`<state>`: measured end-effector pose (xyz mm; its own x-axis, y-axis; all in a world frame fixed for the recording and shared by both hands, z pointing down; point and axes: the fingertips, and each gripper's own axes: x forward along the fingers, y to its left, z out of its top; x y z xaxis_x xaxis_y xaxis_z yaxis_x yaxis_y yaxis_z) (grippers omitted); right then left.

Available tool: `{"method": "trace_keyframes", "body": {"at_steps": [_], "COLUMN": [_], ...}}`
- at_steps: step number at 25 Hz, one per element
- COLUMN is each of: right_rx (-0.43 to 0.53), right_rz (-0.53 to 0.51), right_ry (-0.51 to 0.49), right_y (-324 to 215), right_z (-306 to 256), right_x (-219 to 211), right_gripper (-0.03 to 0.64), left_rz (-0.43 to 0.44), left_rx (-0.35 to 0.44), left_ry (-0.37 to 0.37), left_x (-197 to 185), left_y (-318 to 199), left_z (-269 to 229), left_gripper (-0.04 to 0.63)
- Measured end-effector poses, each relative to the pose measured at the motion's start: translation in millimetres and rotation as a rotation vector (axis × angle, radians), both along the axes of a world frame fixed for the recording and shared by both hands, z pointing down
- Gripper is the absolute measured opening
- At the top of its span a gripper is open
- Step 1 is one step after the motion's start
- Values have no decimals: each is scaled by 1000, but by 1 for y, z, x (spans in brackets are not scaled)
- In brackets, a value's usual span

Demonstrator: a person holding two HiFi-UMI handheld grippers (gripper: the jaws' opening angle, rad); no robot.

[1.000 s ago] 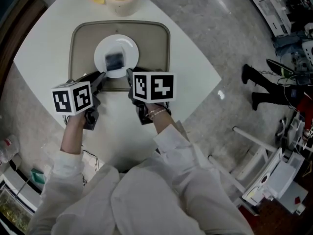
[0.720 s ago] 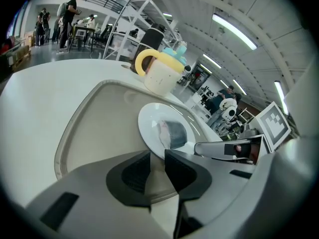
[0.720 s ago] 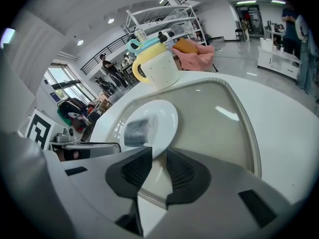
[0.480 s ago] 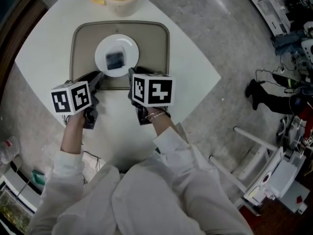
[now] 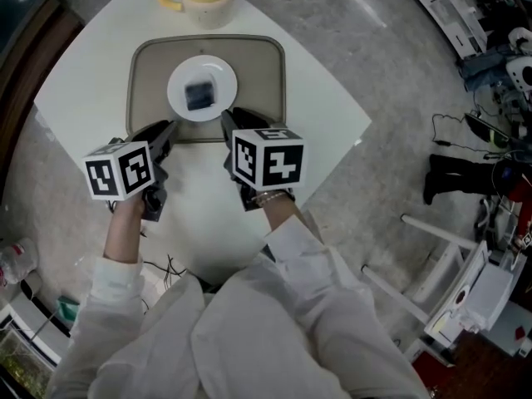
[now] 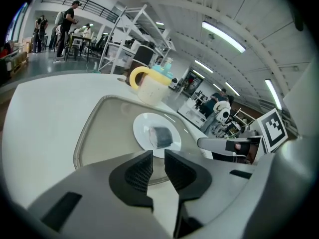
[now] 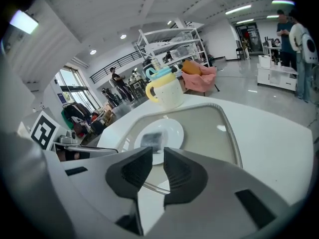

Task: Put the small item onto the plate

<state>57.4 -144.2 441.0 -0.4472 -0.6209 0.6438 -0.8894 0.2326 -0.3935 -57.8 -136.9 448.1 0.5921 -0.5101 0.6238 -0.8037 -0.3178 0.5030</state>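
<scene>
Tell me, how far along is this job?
Looks done: the small dark item lies on the white plate, on the tray. Nothing is in hand: the left tongs and right tongs hover empty, slightly open, near the tray's near edge. Nothing seems left.

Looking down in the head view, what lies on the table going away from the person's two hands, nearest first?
Tray → white plate carrying the small dark item → mug with a yellow handle.
</scene>
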Motion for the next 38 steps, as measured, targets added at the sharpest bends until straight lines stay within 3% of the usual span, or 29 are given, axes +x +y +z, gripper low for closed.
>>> {"method": "trace_keyframes", "body": {"at_steps": [3,8,15,19,23,27,30,38], "right_rx": [66,137,286,307,351,424,439,509], "right_rz": [-7,-7,-51,-43,-54,-67,-63,-80], "right_ry": [-18,-56,-111,-148,-101,-22,-23,-53], "right_y": [11,37,85,114,135,157,174,197], "right_z": [-19,-48,-113,-121,-130,-141,-146,-171], "right_x": [-5,-10,-29,-44,-53,-59,-60,-45], "right_gripper": [69,54,38,32,26,21,21,15], "left_rz": [32,108,158,176,202,193,174,134], "left_rx": [35,109,230,291,328,390,437,474], "left_ry": [11,139,195,224,239,226,232,248], "left_x": [1,11,11,16,27,29,25,25], "left_y": [13,41,82,104,123,141,154,178], "left_z": [-14,-52,-105,-124,-140,-153,-161,-171], "left_gripper": [75,63,21,18,17,15,11,11]}}
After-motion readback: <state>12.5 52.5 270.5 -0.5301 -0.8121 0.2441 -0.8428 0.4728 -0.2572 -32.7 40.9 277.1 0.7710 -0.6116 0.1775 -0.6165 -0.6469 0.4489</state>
